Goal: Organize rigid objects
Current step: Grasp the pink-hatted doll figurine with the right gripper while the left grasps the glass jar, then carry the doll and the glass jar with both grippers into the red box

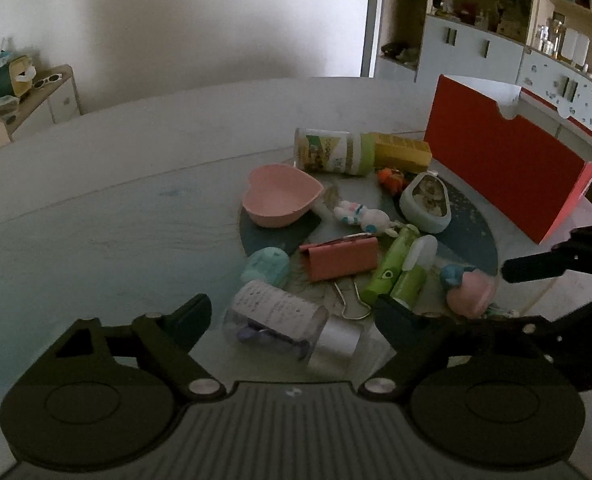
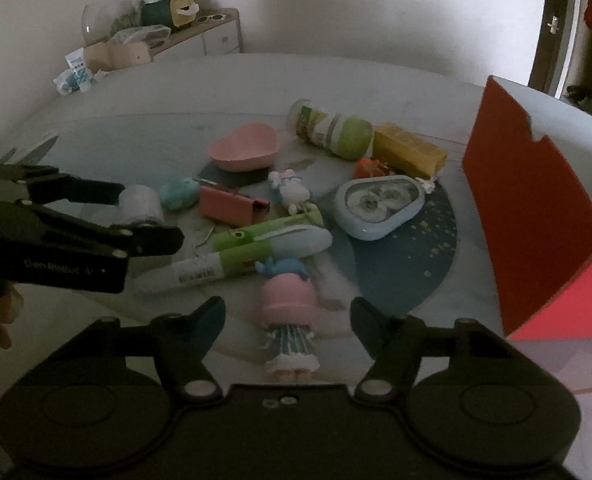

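Your left gripper point(image 1: 291, 322) stands apart around the clear jar point(image 1: 279, 320), not yet clamped; your right gripper point(image 2: 287, 322) is apart over the doll point(image 2: 289, 320). Near the red box point(image 2: 536, 208), closing carelessly may roll the jar away.

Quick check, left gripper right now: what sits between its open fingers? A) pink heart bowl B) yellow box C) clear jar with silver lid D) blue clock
C: the left gripper is open with the clear jar lying on its side between its fingers; the right wrist view shows the same from the side.
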